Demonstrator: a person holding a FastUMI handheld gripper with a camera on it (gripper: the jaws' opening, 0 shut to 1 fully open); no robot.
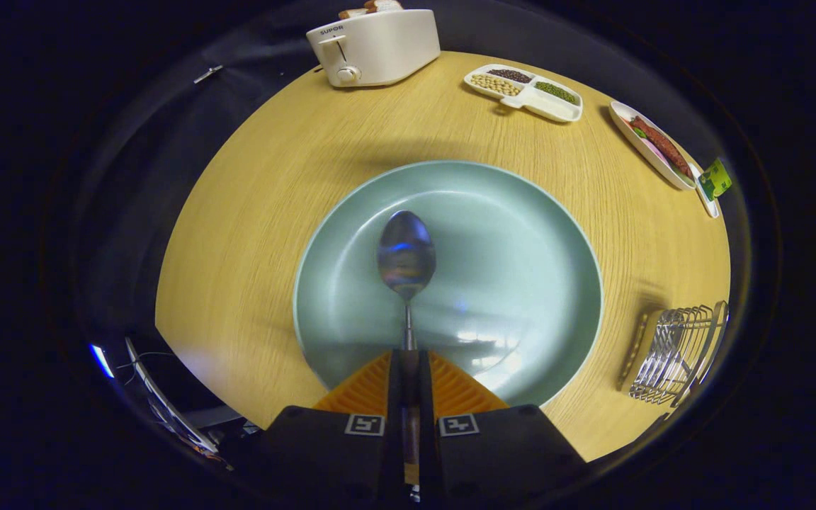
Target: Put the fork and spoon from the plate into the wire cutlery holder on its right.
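Observation:
My gripper (408, 368) is shut on the handle of a metal spoon (406, 255). The spoon's bowl sticks out ahead of the fingers and hangs over the pale green plate (521, 234). I cannot tell whether the bowl touches the plate. The wire cutlery holder (677, 354) stands on the table to the right of the plate, near the table's edge, with what looks like a fork's metal tines lying in it.
The round wooden table (259, 212) carries a white toaster (372, 46) at the far side, a divided white dish of beans (525, 92) beyond the plate, and a long white dish with food (652, 145) at the far right.

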